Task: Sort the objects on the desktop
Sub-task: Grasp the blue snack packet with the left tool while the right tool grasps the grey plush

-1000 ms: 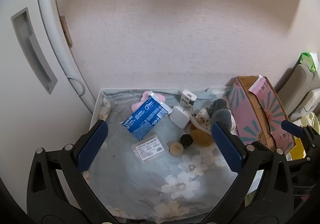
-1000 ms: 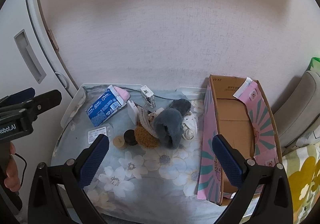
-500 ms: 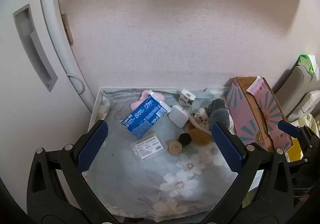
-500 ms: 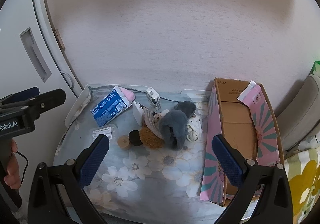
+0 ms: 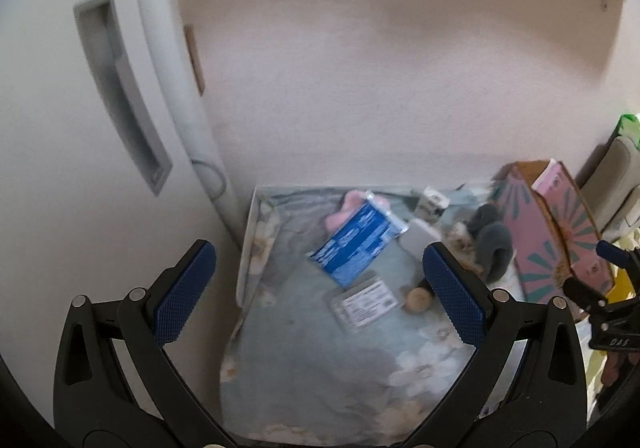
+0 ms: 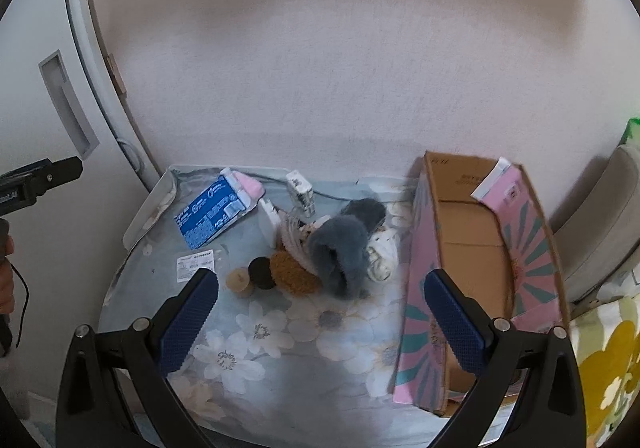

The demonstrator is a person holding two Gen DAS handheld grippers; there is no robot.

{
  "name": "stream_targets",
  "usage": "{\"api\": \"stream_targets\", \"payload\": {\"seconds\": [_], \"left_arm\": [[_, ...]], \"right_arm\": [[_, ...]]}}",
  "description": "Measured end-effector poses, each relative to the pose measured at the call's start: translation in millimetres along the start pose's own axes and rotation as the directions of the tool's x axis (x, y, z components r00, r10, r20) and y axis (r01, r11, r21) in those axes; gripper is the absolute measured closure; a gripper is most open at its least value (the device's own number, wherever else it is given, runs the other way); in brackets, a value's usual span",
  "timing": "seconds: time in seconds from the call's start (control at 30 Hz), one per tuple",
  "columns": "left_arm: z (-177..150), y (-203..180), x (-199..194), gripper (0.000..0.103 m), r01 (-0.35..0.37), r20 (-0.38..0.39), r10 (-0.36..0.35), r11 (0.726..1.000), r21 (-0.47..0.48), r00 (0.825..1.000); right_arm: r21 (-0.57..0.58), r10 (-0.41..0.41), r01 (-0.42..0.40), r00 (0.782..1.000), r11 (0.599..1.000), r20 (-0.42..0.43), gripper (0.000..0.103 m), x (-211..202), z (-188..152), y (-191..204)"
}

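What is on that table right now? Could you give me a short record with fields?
surface: table with floral cloth
container: open pink cardboard box, on the right, seems empty
pile: grey plush item, brown fuzzy ball, small patterned box
flat items: blue packet, clear labelled packet
small items: tan round lid, dark round lid
left tongs: open, holding nothing
right tongs: open, holding nothing

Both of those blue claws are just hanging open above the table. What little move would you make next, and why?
Probably lower the right gripper toward the grey fluffy item, the one lying nearest the cardboard box. Both grippers are open and hold nothing, the left gripper included; every item lies on the floral cloth, and what shows of the box's inside is empty.
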State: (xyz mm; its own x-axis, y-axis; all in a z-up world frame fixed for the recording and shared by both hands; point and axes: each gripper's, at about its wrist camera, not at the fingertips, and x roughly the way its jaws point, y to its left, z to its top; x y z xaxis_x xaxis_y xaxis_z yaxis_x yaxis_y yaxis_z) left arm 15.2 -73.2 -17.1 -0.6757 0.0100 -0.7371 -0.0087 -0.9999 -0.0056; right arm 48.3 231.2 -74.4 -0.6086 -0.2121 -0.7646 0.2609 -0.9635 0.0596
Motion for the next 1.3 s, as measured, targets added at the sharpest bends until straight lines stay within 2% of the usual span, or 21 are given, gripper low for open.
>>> {"api": "stream_targets", "payload": {"seconds": [0.1, 0.27, 0.4, 0.53, 0.7, 0.8, 0.87, 0.93, 1.03, 1.07, 1.1, 1.13, 1.2, 1.3], "left_arm": [[-10, 3, 20, 0.000, 0.026, -0.044, -0.025, 1.000, 0.016, 0.999], [-17, -12, 63, 0.000, 0.083, -0.095, -0.075, 0.993, 0.079, 0.993], [-18, -34, 117, 0.000, 0.089, -0.115, -0.070, 0.981, 0.172, 0.991], [-26, -52, 165, 0.000, 0.104, -0.145, -0.072, 0.969, 0.224, 0.987], [-33, -69, 207, 0.000, 0.083, -0.156, -0.040, 0.957, 0.277, 0.987], [-36, -73, 219, 0.001, 0.054, -0.150, -0.007, 0.949, 0.310, 0.989], [-39, -75, 224, 0.003, 0.036, -0.143, 0.011, 0.945, 0.324, 0.990], [-42, -76, 229, 0.011, 0.009, -0.132, 0.039, 0.939, 0.343, 0.991], [-48, -76, 236, 0.025, -0.007, -0.138, 0.062, 0.930, 0.366, 0.988], [-50, -76, 238, 0.028, -0.001, -0.141, 0.056, 0.929, 0.369, 0.988], [-52, -77, 238, 0.029, -0.004, -0.132, 0.058, 0.927, 0.376, 0.990], [-54, -78, 237, 0.030, -0.011, -0.120, 0.061, 0.923, 0.385, 0.991], [-55, -79, 236, 0.031, -0.014, -0.108, 0.062, 0.919, 0.394, 0.992], [-55, -77, 235, 0.033, -0.006, -0.108, 0.052, 0.921, 0.389, 0.993]], "right_arm": [[-0.008, 0.012, -0.012, 1.000, 1.000, -0.025, 0.000, 11, -6, 9], [0.010, 0.016, -0.015, 0.999, 1.000, -0.049, 0.000, 34, -16, 19], [0.059, -0.048, 0.051, 0.998, 0.997, -0.045, 0.000, 55, -19, 13], [0.083, -0.112, 0.117, 0.992, 0.990, -0.058, 0.000, 81, -13, 2], [0.107, -0.146, 0.153, 0.987, 0.982, -0.068, 0.000, 104, -8, -7], [0.114, -0.159, 0.166, 0.985, 0.979, -0.065, 0.001, 116, -6, -8], [0.119, -0.167, 0.174, 0.984, 0.978, -0.064, 0.004, 123, -3, -9], [0.123, -0.172, 0.178, 0.983, 0.976, -0.063, 0.006, 130, 0, -8], [0.112, -0.191, 0.197, 0.980, 0.974, -0.062, 0.013, 140, 3, -6], [0.108, -0.199, 0.205, 0.978, 0.973, -0.066, 0.019, 144, 4, -6], [0.106, -0.208, 0.215, 0.976, 0.971, -0.072, 0.030, 148, 5, -6], [0.103, -0.220, 0.228, 0.972, 0.968, -0.078, 0.037, 152, 5, -5], [0.099, -0.230, 0.239, 0.968, 0.966, -0.097, 0.061, 159, 5, -6], [0.115, -0.213, 0.223, 0.972, 0.968, -0.093, 0.074, 160, 3, -8]]}}
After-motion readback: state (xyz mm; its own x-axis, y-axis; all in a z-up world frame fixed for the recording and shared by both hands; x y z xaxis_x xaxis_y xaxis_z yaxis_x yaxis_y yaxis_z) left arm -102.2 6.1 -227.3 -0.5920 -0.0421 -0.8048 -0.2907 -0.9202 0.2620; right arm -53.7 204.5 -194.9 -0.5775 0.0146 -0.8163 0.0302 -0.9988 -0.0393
